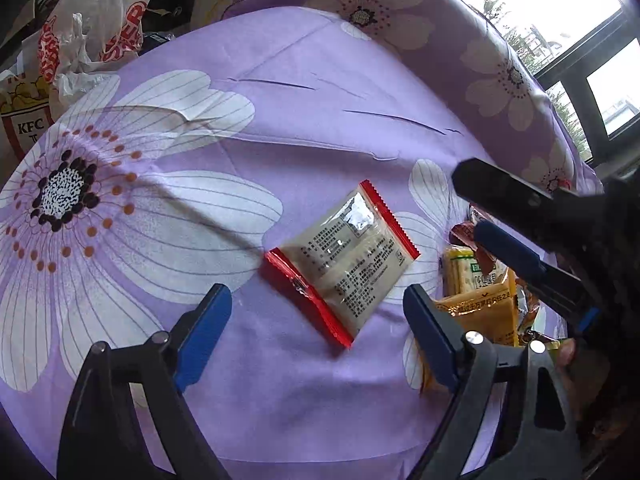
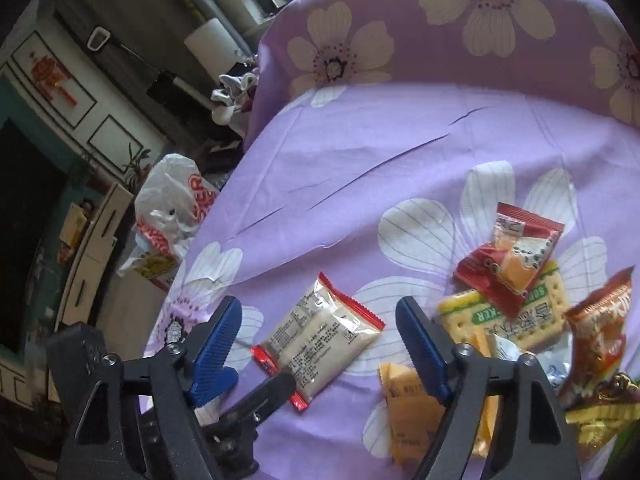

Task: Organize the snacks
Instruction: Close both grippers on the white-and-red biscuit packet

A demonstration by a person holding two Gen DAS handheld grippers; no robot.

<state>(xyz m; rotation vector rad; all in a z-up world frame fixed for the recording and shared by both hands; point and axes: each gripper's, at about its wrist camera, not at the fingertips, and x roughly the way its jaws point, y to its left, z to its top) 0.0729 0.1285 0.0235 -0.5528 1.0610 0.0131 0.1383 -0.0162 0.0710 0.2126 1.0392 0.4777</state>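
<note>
Mostly, the left wrist view shows the left gripper [image 1: 318, 312] with fingers spread apart above a red-edged packet [image 1: 340, 262] lying alone on the purple cloth [image 1: 300, 120]. The right gripper [image 1: 476, 208] hides much of the snack pile [image 1: 480, 304] at the right edge. A white bag [image 1: 96, 24] sits beyond, contents unseen.

From the right wrist, its fingers also stand apart, holding nothing; the same packet [image 2: 324, 336] lies between them, and the pile [image 2: 516, 308] shows fully: a red packet [image 2: 508, 256], a cracker pack [image 2: 464, 316], an orange packet [image 2: 408, 412].

Snack packets [image 2: 506, 308] on purple floral cloth [image 1: 304, 120]
</note>
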